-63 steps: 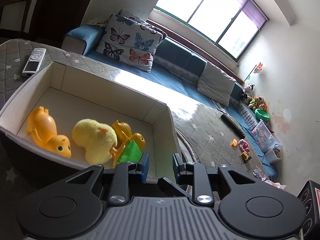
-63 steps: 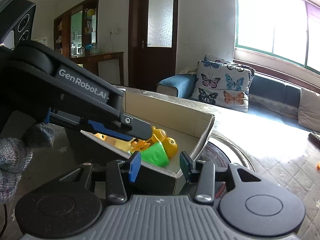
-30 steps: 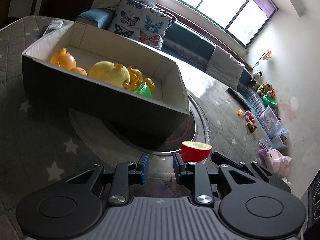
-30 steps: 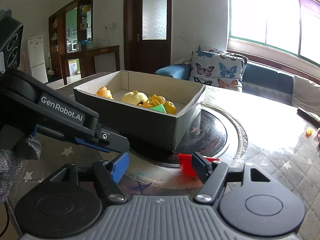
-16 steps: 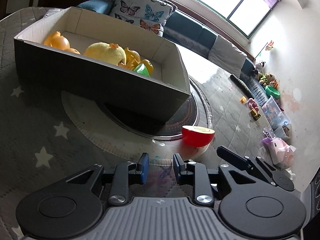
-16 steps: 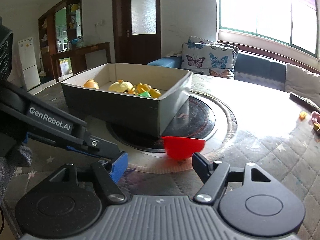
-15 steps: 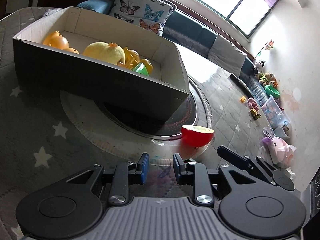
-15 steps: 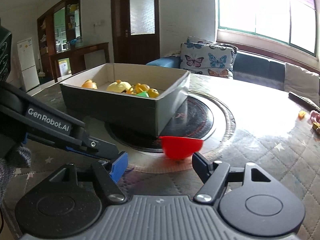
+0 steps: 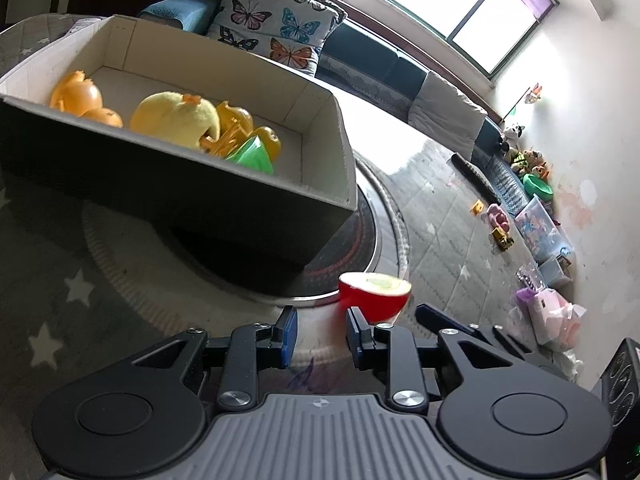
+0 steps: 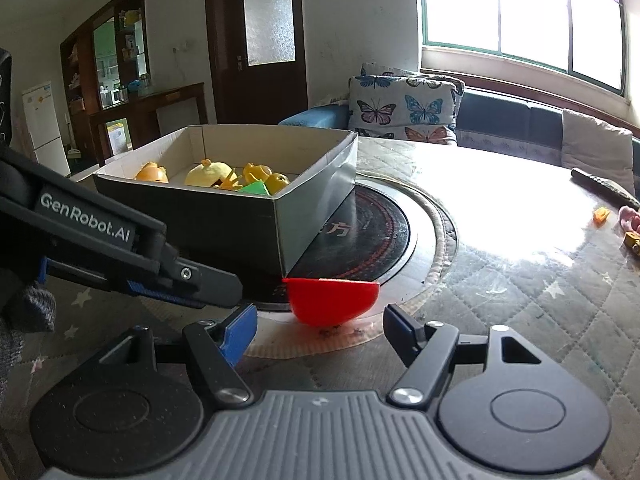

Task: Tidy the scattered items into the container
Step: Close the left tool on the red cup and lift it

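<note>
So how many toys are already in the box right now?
At least 5 in the box: orange duck at the left, plush chick mid, two small ducks, green piece. Others may be hidden.

The half apple [image 10: 333, 300] lies on the table [image 10: 500, 280] just before the box [image 10: 256, 216] corner, toys [image 9: 176, 118] inside.
</note>
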The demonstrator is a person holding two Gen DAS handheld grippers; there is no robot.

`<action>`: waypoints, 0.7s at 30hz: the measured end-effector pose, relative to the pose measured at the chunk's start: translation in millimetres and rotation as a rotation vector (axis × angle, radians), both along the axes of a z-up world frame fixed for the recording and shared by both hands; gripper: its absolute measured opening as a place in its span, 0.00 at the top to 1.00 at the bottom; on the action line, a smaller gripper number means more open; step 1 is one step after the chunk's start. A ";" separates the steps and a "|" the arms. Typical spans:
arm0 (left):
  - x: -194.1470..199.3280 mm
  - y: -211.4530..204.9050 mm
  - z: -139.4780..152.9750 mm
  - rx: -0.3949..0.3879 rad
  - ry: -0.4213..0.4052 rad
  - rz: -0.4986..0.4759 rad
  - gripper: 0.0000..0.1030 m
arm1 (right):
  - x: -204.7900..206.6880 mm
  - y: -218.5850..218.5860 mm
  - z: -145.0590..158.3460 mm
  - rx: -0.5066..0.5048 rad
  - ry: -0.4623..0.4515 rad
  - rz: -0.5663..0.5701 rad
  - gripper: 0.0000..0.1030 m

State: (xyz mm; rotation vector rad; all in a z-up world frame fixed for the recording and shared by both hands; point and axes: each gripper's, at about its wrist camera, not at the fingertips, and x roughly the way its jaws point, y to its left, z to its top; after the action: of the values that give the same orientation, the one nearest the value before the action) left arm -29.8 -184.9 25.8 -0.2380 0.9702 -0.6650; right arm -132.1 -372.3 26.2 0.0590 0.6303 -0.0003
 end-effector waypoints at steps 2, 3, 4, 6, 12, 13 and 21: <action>3.1 -4.3 0.3 -0.002 -0.001 -0.003 0.71 | 4.2 -2.4 -0.5 0.009 0.005 -0.002 0.31; 4.5 -6.3 0.7 -0.004 -0.002 -0.003 0.70 | 6.2 -3.2 -0.9 0.012 0.007 -0.003 0.31; 6.3 -8.4 0.9 -0.006 -0.001 -0.005 0.70 | 8.5 -4.4 -1.4 0.016 0.010 -0.003 0.31; 10.2 -13.2 1.2 -0.009 0.004 -0.011 0.70 | 14.2 -5.9 -3.0 0.030 0.017 -0.003 0.31; 21.2 -27.3 0.7 -0.001 0.009 -0.025 0.70 | 25.9 -9.4 -6.0 0.046 0.030 -0.001 0.35; 22.8 -29.3 0.1 0.000 0.011 -0.028 0.70 | 27.0 -10.4 -6.6 0.051 0.032 -0.002 0.36; 30.7 -39.8 -6.5 -0.005 0.037 -0.042 0.70 | 29.5 -16.0 -9.6 0.068 0.037 -0.007 0.44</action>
State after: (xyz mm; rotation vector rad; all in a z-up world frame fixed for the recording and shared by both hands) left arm 0.9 -224.7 19.3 -0.2359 1.0116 -0.7033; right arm -102.6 -388.3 16.6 0.1273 0.6668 0.0131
